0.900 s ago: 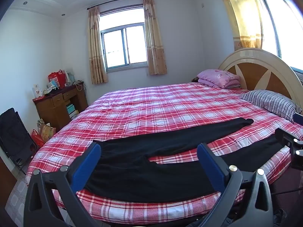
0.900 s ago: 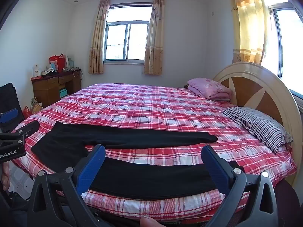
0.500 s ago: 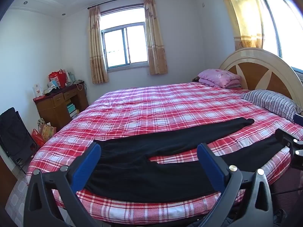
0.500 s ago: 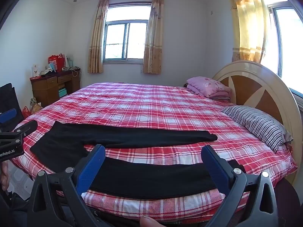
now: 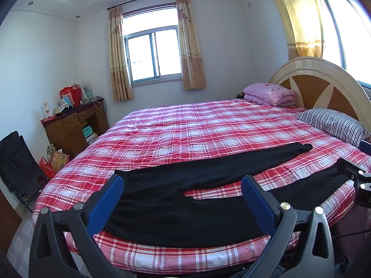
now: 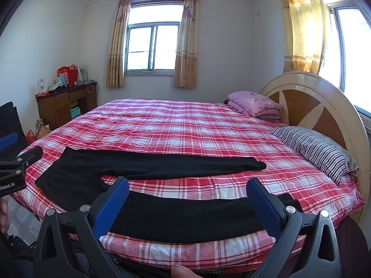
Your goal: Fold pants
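- Black pants (image 5: 185,199) lie spread flat on the red plaid bedspread (image 5: 208,127), near the bed's front edge, with the two legs splayed apart in a narrow V.
- Left gripper (image 5: 183,199) hangs above the front edge of the bed with its blue-padded jaws spread as wide as they go and nothing between the pads; the waist and seat of the pants sit just beyond and between the jaws, not touched.
- Right gripper (image 6: 187,199) also stands fully open and empty; the near pant leg runs across just past its jaws, and the far leg lies farther ahead, its cuff ahead of the right-hand jaw.
- In the left wrist view the right gripper shows at the right edge, over the end of the near leg.
- Beyond the right-hand jaw of each gripper are a striped pillow (image 6: 317,150) and a folded pink quilt (image 6: 255,103), against the headboard (image 6: 308,106).
- Beyond the left-hand jaw, a wooden desk (image 5: 71,127) stands by the wall.
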The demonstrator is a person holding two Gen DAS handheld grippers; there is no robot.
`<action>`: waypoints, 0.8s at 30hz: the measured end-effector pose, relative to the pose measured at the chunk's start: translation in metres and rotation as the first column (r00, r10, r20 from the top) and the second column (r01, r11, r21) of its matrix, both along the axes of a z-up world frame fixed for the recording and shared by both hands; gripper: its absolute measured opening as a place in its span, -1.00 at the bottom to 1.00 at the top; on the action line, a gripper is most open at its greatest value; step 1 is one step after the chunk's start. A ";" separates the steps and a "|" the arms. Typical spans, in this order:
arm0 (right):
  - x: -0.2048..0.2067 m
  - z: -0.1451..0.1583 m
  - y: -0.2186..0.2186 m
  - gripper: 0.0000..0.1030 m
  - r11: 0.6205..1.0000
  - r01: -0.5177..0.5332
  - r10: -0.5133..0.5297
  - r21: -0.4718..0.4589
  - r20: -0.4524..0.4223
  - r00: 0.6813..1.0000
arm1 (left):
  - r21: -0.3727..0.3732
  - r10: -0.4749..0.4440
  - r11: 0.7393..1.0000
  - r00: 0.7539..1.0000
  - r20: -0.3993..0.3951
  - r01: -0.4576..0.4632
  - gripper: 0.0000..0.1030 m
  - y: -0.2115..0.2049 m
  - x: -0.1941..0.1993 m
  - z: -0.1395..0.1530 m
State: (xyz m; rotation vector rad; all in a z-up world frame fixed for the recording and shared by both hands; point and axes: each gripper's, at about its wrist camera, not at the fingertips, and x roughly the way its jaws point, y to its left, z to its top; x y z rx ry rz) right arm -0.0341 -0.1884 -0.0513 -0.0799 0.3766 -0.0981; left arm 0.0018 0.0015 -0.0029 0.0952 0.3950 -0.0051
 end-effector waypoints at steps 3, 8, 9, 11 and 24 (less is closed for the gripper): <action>-0.001 0.001 0.001 0.98 1.000 0.000 0.000 0.001 -0.003 1.000 | 0.000 -0.001 1.000 1.000 -0.002 0.001 1.00 0.000 0.000 0.000; 0.001 0.001 0.001 0.98 1.000 0.000 0.000 0.001 -0.006 1.000 | 0.001 -0.001 1.000 1.000 -0.001 0.001 1.00 0.000 0.000 0.000; 0.000 0.001 0.001 0.98 1.000 0.000 0.000 0.001 -0.006 1.000 | 0.001 -0.001 1.000 1.000 -0.001 0.001 1.00 0.000 0.000 0.000; 0.000 0.001 0.002 0.98 1.000 0.000 0.000 0.002 -0.007 1.000 | 0.000 -0.001 1.000 1.000 -0.001 0.001 1.00 0.000 0.000 0.000; 0.002 -0.001 0.001 0.98 1.000 0.000 0.000 0.006 -0.012 1.000 | 0.001 -0.001 1.000 1.000 -0.004 0.001 1.00 -0.001 0.001 -0.001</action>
